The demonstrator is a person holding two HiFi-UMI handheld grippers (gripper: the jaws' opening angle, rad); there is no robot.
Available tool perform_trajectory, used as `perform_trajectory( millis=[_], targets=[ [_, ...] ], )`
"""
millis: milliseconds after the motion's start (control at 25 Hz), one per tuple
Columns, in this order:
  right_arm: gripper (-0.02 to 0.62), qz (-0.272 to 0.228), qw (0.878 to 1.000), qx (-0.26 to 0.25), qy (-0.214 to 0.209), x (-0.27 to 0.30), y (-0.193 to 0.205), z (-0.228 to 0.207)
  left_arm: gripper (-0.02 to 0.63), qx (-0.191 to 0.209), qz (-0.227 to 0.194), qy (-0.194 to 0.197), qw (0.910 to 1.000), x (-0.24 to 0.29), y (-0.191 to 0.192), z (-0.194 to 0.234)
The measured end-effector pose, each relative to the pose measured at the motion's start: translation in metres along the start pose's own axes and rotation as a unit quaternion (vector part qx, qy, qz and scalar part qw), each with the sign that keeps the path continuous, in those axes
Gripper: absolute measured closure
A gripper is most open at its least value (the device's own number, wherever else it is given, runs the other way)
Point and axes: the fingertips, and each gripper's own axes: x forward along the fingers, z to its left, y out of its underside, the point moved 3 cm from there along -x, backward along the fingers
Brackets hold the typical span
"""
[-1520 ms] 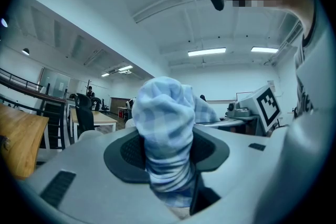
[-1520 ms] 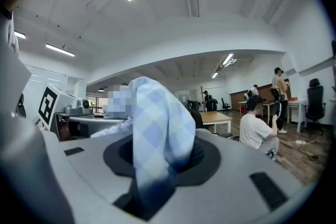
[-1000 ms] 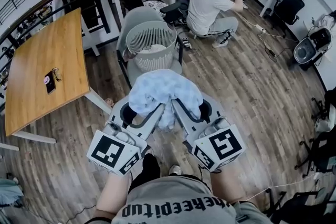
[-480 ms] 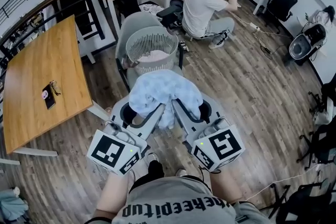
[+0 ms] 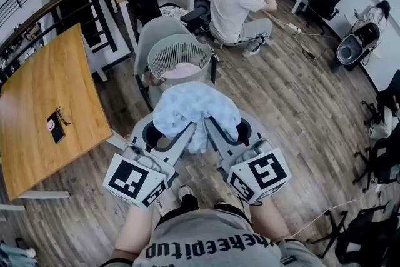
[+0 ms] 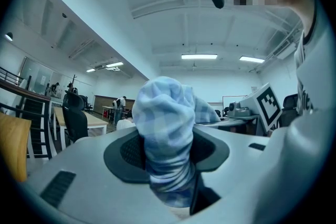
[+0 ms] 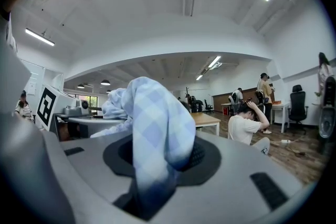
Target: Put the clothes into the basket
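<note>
Both grippers hold one light blue checked garment [image 5: 195, 108], bunched up between them. The left gripper's [image 6: 168, 165] jaws are clenched on its seven o'clock side, the right gripper's [image 7: 157, 176] jaws on its five o'clock side. The white slatted laundry basket [image 5: 164, 56], with pale clothes [image 5: 182, 70] inside, sits on a grey chair [image 5: 156, 28] at twelve o'clock from the garment, apart from it.

Basket [image 5: 167, 57] mouth lies open ahead; chair [image 5: 156, 28] behind it, table [image 5: 44, 103] at left.

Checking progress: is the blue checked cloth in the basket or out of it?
Out. The left gripper and right gripper hold the cloth bunched, short of the basket.
</note>
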Motion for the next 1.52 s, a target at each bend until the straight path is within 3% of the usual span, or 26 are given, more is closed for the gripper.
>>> perform_trajectory(
  millis=[760,1520],
  targets=[
    [0.446,0.011,1.0,-0.005,0.012,0.037,0.0,0.01,0.408,-0.014,-0.002,0.007,0.9999,-0.003,0.001,0.04],
    [0.446,0.01,0.999,-0.004,-0.038,0.094,-0.009,-0.061,0.408,-0.012,-0.002,-0.044,0.9989,0.07,-0.002,0.078]
  ],
)
